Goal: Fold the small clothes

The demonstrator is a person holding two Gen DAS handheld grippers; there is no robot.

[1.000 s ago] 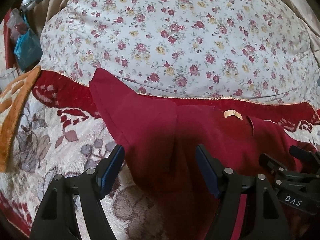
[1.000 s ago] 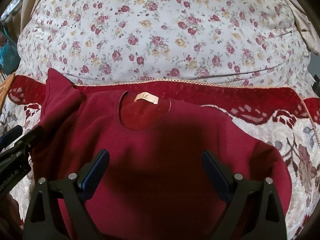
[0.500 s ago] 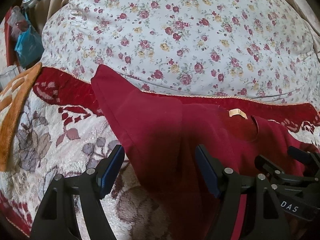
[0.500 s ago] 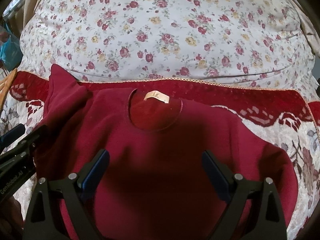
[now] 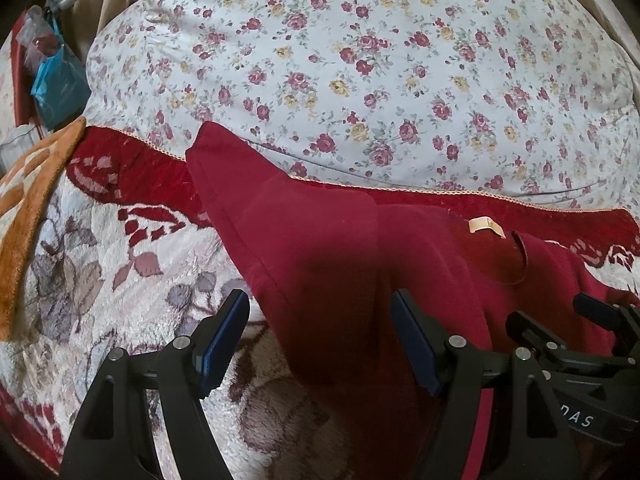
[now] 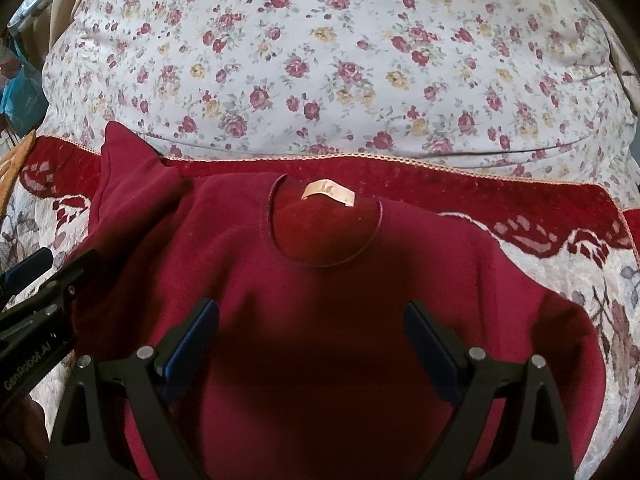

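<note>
The dark red top lies flat on the blanket, neckline toward frame top; its sleeve, upper left, sits nearest the left gripper, both grippers spread and empty.

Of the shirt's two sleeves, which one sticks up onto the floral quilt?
The left sleeve of the dark red shirt: its cuff lies over the blanket's edge on the floral quilt. The right sleeve stays on the blanket.
</note>
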